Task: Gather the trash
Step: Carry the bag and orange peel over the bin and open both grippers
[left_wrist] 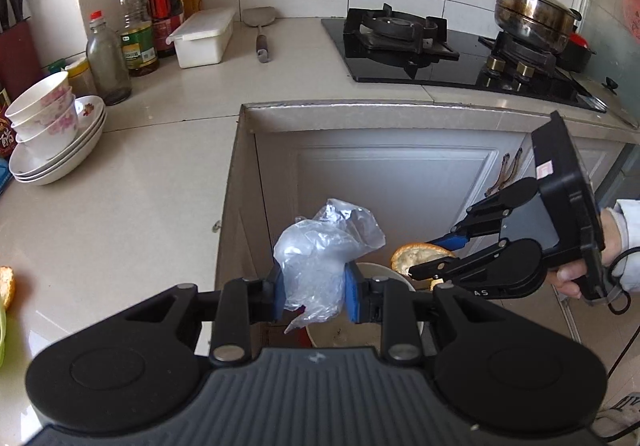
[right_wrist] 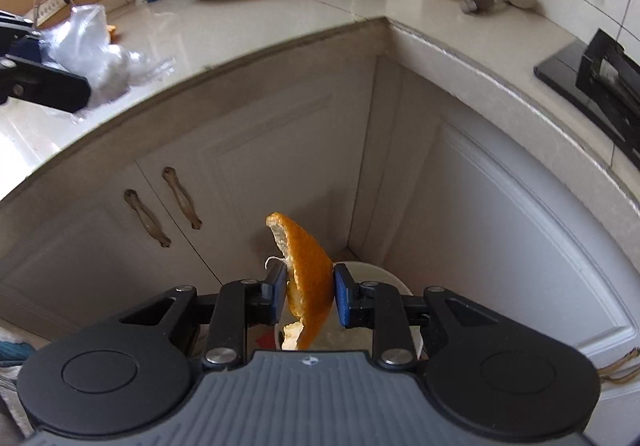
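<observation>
My left gripper (left_wrist: 314, 292) is shut on a crumpled clear plastic bag (left_wrist: 320, 250) and holds it past the counter edge, above a white bin (left_wrist: 386, 274) on the floor. My right gripper (right_wrist: 310, 292) is shut on a piece of orange peel (right_wrist: 306, 270) and holds it over the same white bin (right_wrist: 376, 272) in the cabinet corner. In the left wrist view the right gripper (left_wrist: 428, 256) holds the peel (left_wrist: 416, 258) just right of the bag. In the right wrist view the left gripper's finger (right_wrist: 48, 86) and the bag (right_wrist: 96, 54) show at the far left.
Another orange peel (left_wrist: 7, 284) lies at the counter's left edge. Stacked bowls and plates (left_wrist: 56, 138), bottles (left_wrist: 136, 26), a white box (left_wrist: 204, 32) and a spatula (left_wrist: 262, 28) stand on the counter (left_wrist: 160, 174). A gas hob (left_wrist: 440, 50) carries a steel pot (left_wrist: 532, 14). White cabinet doors (right_wrist: 260, 166) stand behind the bin.
</observation>
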`<state>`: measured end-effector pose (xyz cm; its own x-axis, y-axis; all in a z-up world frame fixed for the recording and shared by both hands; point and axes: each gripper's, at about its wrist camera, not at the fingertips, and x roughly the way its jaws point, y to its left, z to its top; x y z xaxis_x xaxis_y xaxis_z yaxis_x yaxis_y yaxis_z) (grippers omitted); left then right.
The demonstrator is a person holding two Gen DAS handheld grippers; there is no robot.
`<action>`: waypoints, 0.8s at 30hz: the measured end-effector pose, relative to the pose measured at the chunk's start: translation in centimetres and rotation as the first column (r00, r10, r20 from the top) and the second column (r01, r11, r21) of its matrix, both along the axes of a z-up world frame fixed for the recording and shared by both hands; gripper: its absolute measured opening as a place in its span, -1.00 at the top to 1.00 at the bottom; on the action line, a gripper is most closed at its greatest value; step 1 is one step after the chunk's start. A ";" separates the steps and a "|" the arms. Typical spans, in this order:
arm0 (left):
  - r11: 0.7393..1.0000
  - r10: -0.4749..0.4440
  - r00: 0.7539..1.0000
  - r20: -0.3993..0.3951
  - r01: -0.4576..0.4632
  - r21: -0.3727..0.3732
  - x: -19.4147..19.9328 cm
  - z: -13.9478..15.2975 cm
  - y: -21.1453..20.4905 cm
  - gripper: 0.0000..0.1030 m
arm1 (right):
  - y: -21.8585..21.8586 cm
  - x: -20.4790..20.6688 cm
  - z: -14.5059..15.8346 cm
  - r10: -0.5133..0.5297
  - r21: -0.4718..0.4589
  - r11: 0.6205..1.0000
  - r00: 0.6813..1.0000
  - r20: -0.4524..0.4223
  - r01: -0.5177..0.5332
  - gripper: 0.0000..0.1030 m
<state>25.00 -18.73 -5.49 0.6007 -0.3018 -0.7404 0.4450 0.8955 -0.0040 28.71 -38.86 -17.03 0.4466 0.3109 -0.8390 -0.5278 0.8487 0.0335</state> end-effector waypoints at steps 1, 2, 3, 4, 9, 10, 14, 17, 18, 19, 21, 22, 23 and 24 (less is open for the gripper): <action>1.000 0.001 1.000 -0.001 -0.001 0.012 0.2 -0.3 -0.5 0.48 | -0.5 0.3 -1.0 -0.012 0.004 1.000 1.000 -0.017 0.012 0.43; 1.000 0.003 1.000 -0.002 -0.003 0.018 0.3 -0.5 -1.0 0.48 | -0.9 0.6 -2.0 -0.022 0.006 1.000 0.999 -0.032 0.022 0.43; 1.000 0.005 1.000 -0.003 -0.005 0.020 0.4 -0.7 -1.3 0.48 | -1.1 1.0 -3.0 -0.027 0.006 1.000 0.999 -0.047 0.027 0.43; 1.000 0.008 1.000 -0.005 -0.008 0.024 0.6 -0.9 -1.5 0.48 | -1.3 1.3 -4.1 -0.032 0.007 0.999 0.998 -0.059 0.032 0.43; 0.999 0.026 0.999 -0.025 -0.025 0.048 1.4 -2.2 -2.5 0.48 | -1.2 3.0 -8.5 -0.045 0.017 0.999 0.992 -0.117 0.047 0.43; 0.998 0.030 0.999 -0.030 -0.028 0.052 1.5 -2.4 -2.6 0.48 | -1.0 3.4 -9.3 -0.044 0.020 0.999 0.991 -0.125 0.046 0.43; 0.997 0.035 0.998 -0.047 -0.031 0.069 2.2 -3.4 -3.4 0.48 | 0.0 4.2 -12.0 -0.029 0.036 0.999 0.986 -0.163 0.035 0.40; 0.997 0.036 0.997 -0.062 -0.031 0.071 2.9 -4.2 -4.1 0.48 | 0.4 4.4 -13.1 -0.035 0.048 0.998 0.985 -0.169 0.044 -0.06; 0.997 0.032 0.997 -0.065 -0.028 0.071 3.1 -4.5 -4.3 0.48 | 0.3 4.2 -13.2 -0.043 0.056 0.997 0.986 -0.160 0.052 -0.37; 0.997 0.030 0.997 -0.067 -0.025 0.073 3.3 -4.8 -4.6 0.48 | 0.2 4.1 -13.2 -0.048 0.063 0.996 0.987 -0.152 0.058 -0.55; 0.997 0.020 0.997 -0.070 -0.015 0.069 3.7 -5.3 -5.3 0.48 | -0.1 3.6 -13.0 -0.060 0.067 0.995 0.989 -0.136 0.070 -0.76; 0.998 0.015 0.997 -0.072 -0.010 0.069 3.9 -5.5 -5.5 0.48 | -0.4 3.4 -12.9 -0.071 0.068 0.995 0.989 -0.126 0.080 -0.86; 0.998 0.010 0.997 -0.075 -0.004 0.069 4.2 -5.8 -5.9 0.48 | -0.8 3.2 -12.7 -0.083 0.065 0.994 0.989 -0.120 0.091 -0.89; 0.998 0.003 0.997 -0.075 0.003 0.068 4.4 -6.0 -6.2 0.48 | -1.2 3.0 -12.6 -0.095 0.063 0.993 0.989 -0.116 0.103 -0.91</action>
